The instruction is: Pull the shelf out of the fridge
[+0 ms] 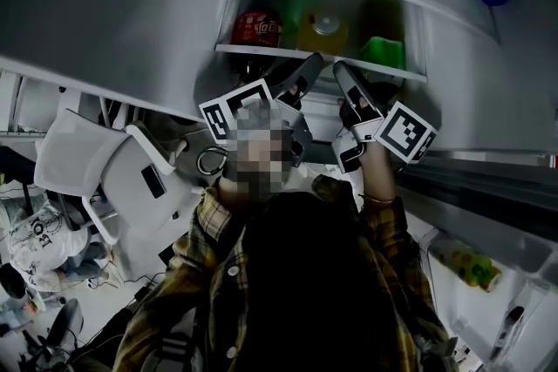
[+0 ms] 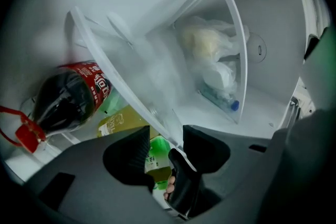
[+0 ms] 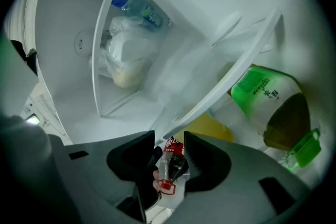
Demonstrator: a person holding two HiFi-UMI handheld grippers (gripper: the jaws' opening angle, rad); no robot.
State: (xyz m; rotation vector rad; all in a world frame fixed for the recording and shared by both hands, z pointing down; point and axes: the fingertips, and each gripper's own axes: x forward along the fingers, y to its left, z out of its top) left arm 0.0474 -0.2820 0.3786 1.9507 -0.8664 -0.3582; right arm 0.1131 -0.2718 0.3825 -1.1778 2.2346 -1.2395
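Left hand-held gripper (image 2: 167,147) is sitting at the front edge of the clear shelf (image 2: 122,75). Its jaws are standing apart, with that edge running between them, close against one jaw. The right hand-held gripper (image 3: 169,145) is sitting just beside it, its jaws likewise parted around the same edge. The shelf is resting inside the fridge (image 1: 105,4), carrying a cola bottle (image 2: 68,99), a yellow bottle (image 1: 324,30) and a green-labelled bottle (image 3: 262,97), all lying on their sides.
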